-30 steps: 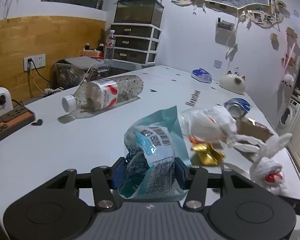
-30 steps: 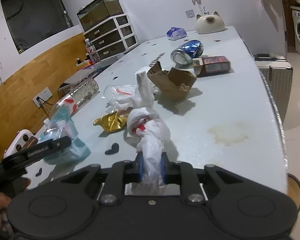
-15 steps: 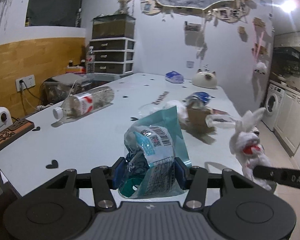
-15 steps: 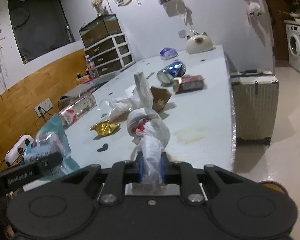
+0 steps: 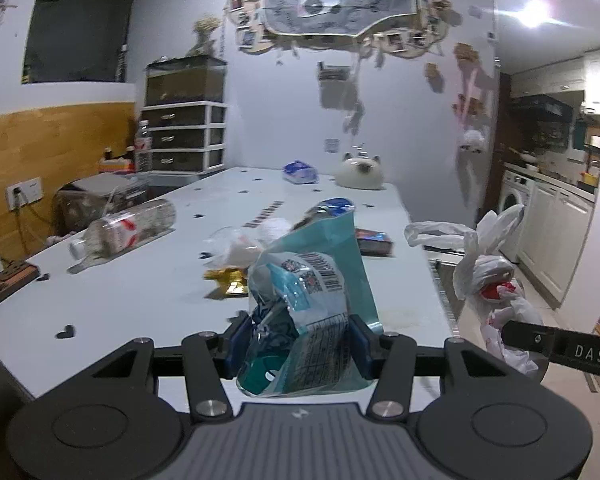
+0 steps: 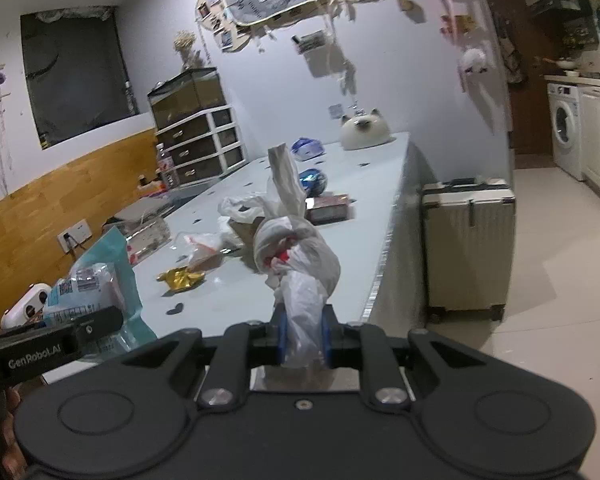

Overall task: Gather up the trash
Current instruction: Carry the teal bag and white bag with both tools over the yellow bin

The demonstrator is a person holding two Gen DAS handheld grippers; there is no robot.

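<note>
Two readable tool markings (image 5: 589,353): "DAS", "GenRobot.AI" (image 6: 34,361).

My left claw (image 5: 296,344) holds a snack bag (image 5: 308,304) above the near edge of the table (image 5: 140,292); my right claw (image 6: 304,338), to its right, holds a knotted plastic bag (image 6: 296,248) off the table's side. On the table ahead lie a foil wrapper (image 5: 228,280), then loose plastic bags (image 6: 204,242), with a bottle (image 5: 124,232) to the left. A suitcase (image 6: 466,248) stands on the floor beside the table.
</note>
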